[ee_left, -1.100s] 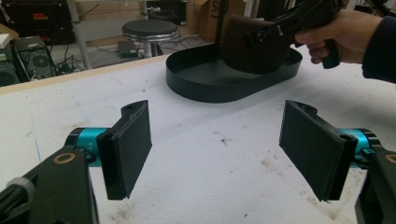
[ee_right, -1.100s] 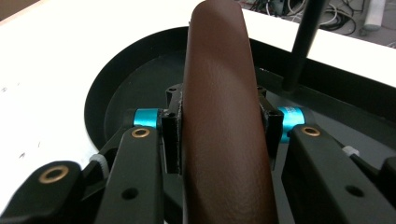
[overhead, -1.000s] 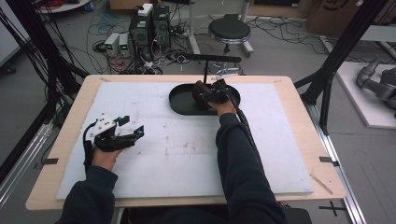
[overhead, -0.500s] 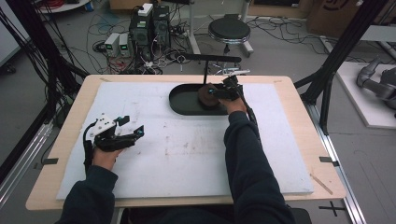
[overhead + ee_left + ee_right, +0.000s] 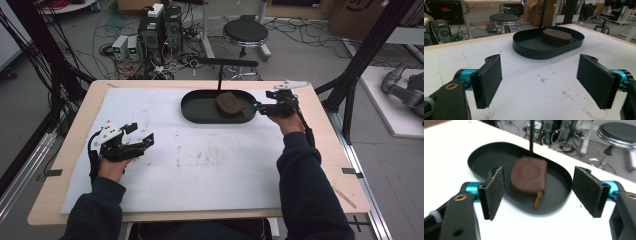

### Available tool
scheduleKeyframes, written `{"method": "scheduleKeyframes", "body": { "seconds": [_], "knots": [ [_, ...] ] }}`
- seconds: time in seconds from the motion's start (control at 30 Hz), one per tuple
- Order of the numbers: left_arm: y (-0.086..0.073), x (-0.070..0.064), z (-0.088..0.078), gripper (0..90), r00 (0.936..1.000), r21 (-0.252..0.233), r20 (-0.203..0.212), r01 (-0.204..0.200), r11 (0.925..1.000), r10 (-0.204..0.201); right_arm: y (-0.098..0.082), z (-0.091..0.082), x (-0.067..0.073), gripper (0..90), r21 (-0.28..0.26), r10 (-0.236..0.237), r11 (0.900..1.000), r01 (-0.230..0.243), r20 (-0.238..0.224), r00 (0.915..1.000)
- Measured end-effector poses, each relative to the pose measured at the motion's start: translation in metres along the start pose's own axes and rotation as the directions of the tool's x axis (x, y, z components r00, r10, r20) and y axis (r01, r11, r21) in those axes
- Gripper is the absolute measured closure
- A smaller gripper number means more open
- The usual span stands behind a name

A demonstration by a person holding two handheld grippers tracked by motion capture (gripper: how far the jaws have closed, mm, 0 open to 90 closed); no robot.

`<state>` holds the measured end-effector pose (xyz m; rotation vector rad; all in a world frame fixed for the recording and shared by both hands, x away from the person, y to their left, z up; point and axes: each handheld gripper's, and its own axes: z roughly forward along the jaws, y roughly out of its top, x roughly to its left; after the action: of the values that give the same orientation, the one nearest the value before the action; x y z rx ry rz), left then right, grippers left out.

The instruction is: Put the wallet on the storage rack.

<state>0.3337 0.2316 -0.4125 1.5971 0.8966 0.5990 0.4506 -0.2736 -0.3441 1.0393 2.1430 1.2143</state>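
1. I saw the brown pouch (image 5: 230,103) lying inside the black oval tray (image 5: 197,111), toward the tray's right half, at the far side of the table (image 5: 60,200).
2. In the right gripper view the pouch (image 5: 529,175) lay flat on the tray floor (image 5: 486,160), and a small tan zipper tab (image 5: 538,199) hung from its near edge.
3. My right gripper (image 5: 262,107) was just beside the right end of the tray. Its jaws had just been opening and stood wide apart, with nothing pressed between the pads (image 5: 494,190). The pouch was beyond them, not touched.
4. My left gripper (image 5: 141,137) was near the left front part of the white mat (image 5: 210,165), well apart from the tray. Its jaws were also wide open and empty.
5. In the left gripper view the tray (image 5: 531,48) with the pouch (image 5: 556,36) was farther off, beyond the open pads (image 5: 489,80).
6. A thin black post (image 5: 219,75) stood behind the tray.
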Motion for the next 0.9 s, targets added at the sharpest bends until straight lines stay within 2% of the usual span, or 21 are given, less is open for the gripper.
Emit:
{"method": "scheduleKeyframes", "body": {
  "seconds": [0.03,0.1,0.13,0.17,0.33,0.53,0.7,0.9],
  "knots": [
    [0.000,0.000,0.000,20.1,1.0000,-0.003,-0.001,0.002,1.0000,-0.002,-0.004,-0.008,-0.001,23.9,0.010,0.005,1.000,-0.005,0.009,1.0000],
    [0.000,0.000,0.000,19.8,1.0000,-0.001,-0.002,0.006,1.0000,-0.006,-0.015,-0.023,-0.003,23.1,-0.013,0.013,1.000,-0.013,0.022,0.9997],
    [0.000,0.000,0.000,19.7,1.0000,0.000,-0.005,0.004,1.0000,-0.004,-0.020,-0.029,-0.004,22.6,0.001,0.024,1.000,-0.024,0.031,0.9992],
    [0.000,0.000,0.001,19.7,1.0000,0.001,-0.004,0.005,1.0000,-0.005,-0.026,-0.035,-0.003,22.6,-0.015,0.024,1.000,-0.024,0.041,0.9989],
    [0.001,0.000,0.002,19.7,1.0000,0.004,-0.006,0.008,1.0000,-0.008,-0.054,-0.056,0.005,21.5,-0.022,-0.008,1.000,0.010,0.065,0.9978],
    [0.001,0.000,0.002,19.7,0.9999,0.009,-0.011,0.000,1.0000,0.000,-0.079,-0.067,0.022,21.3,-0.025,-0.031,0.999,0.033,0.082,0.9961],
    [0.001,-0.001,0.002,19.7,1.0000,0.008,-0.008,-0.002,1.0000,0.002,-0.095,-0.069,0.031,21.2,-0.020,-0.023,0.999,0.025,0.078,0.9967],
    [0.002,-0.004,0.002,19.7,0.9999,0.012,-0.005,-0.014,0.9998,0.014,-0.101,-0.070,0.034,21.2,-0.005,-0.028,1.000,0.029,0.083,0.9961]
  ]
}}
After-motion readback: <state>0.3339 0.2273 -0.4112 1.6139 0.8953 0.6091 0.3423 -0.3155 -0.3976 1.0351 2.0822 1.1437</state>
